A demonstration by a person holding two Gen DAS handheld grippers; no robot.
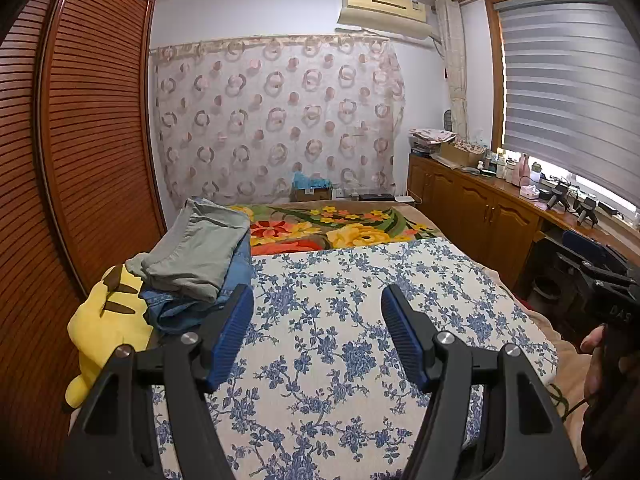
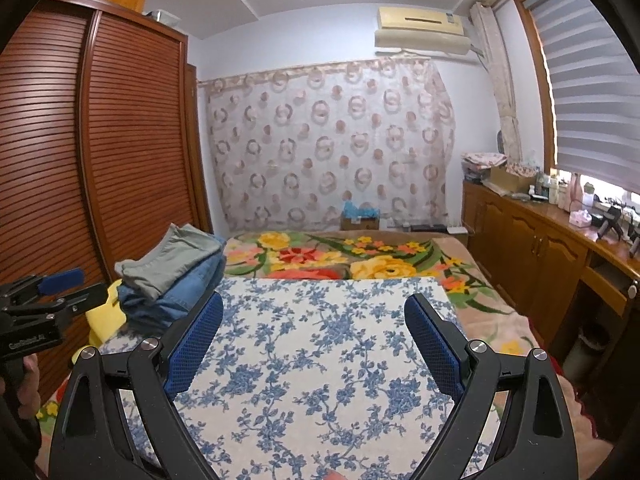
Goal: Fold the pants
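Blue-and-white floral cloth (image 1: 352,340) covers the near part of the bed, its far edge meeting a blanket (image 1: 340,228) printed with large red and yellow flowers. Left gripper (image 1: 317,332) hovers above the cloth, jaws spread wide, nothing between the blue pads. Right gripper (image 2: 314,340) likewise: jaws wide apart, empty, over the same cloth.

Pants: folded stack at the bed's left edge, toward the far end of the floral cloth. Grey-green pair (image 1: 200,248) on top, blue denim pair (image 1: 188,304) beneath, its edges sticking out below. Same stack in the right wrist view, grey-green (image 2: 172,260) over denim (image 2: 172,300). Both grippers are apart from the stack; the left one's left finger overlaps it in view, contact not determinable.

Yellow plush toy (image 1: 108,328) with dark brown markings lies just beside the stack at the left edge, nearer the camera.

Louvred wooden wardrobe (image 1: 80,140) runs along the bed's left side. Circle-patterned curtain (image 1: 276,120) hangs behind the far end. Wooden cabinets (image 1: 480,208) line the right side beneath a window blind (image 1: 568,92).
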